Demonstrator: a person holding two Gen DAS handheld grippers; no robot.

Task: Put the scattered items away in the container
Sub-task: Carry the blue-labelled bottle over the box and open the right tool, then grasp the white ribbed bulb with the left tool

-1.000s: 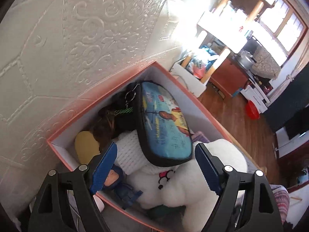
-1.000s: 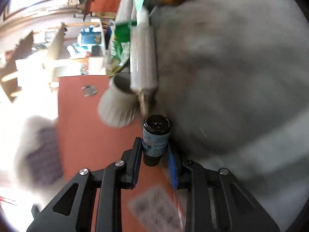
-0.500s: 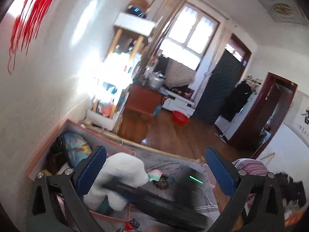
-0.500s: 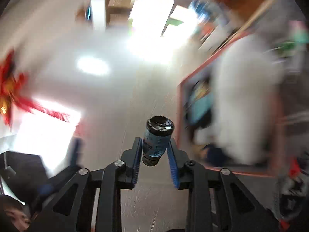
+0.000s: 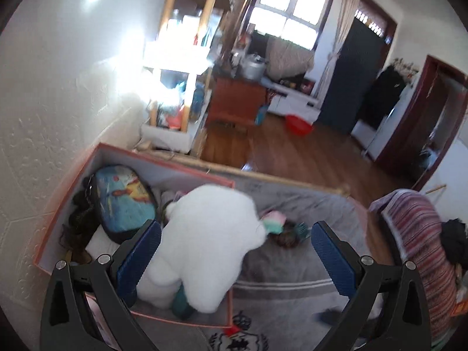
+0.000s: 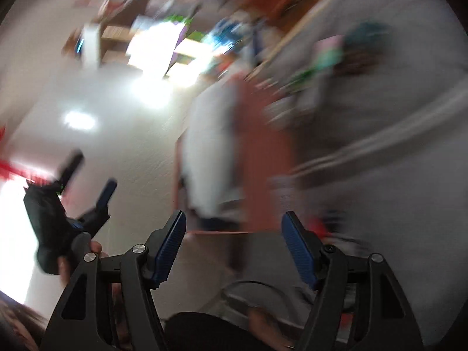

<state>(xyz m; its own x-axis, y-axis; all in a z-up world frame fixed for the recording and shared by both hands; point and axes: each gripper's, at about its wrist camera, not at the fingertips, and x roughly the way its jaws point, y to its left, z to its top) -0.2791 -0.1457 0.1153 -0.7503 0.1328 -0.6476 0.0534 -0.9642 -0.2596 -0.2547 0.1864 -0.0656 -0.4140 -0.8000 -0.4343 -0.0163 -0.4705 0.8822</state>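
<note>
Box [image 5: 140, 158] holds white plush [image 5: 204, 234]; right tongs [image 6: 234, 245] opening, empty.

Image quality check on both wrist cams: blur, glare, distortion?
Left wrist view: mostly sharp; the window and the shelf are blown out, fisheye bends the room edges, and the white plush toy in the orange box is slightly soft. Right wrist view: heavy motion smear everywhere; only the right hand-held gripper, jaws opening and empty, stays crisp.
</note>
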